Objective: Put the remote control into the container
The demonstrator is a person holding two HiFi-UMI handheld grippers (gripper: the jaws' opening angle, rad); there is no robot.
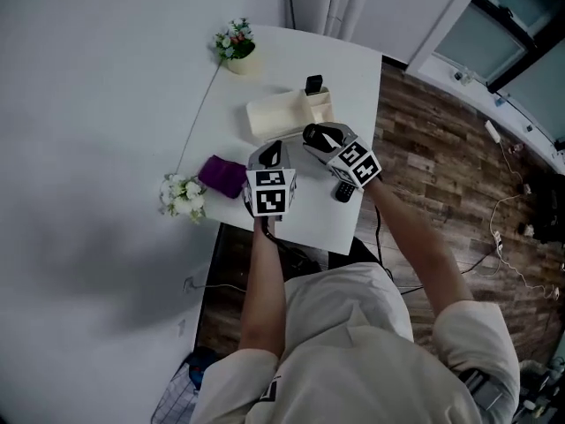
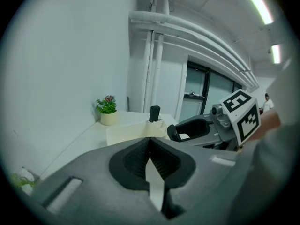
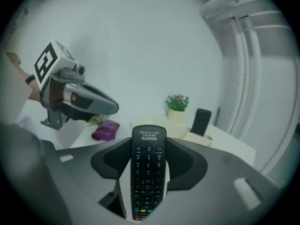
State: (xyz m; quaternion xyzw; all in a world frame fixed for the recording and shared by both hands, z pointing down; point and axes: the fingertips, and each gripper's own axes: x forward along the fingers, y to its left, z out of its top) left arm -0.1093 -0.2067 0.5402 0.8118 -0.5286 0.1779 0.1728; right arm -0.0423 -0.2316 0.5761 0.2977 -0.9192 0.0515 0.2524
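A black remote control lies lengthwise between the jaws of my right gripper, which is shut on its sides, keys facing up. In the head view the right gripper hovers over the white table, just short of the cream container; the remote's rear end shows under the marker cube. The container has a small end compartment with a black handset standing upright in it. My left gripper is shut and empty, held beside the right one, also above the table.
A purple cloth lies left of the grippers. A potted flower stands at the table's far corner, and a white flower bunch sits at the near left edge. The white table ends at wood flooring on the right.
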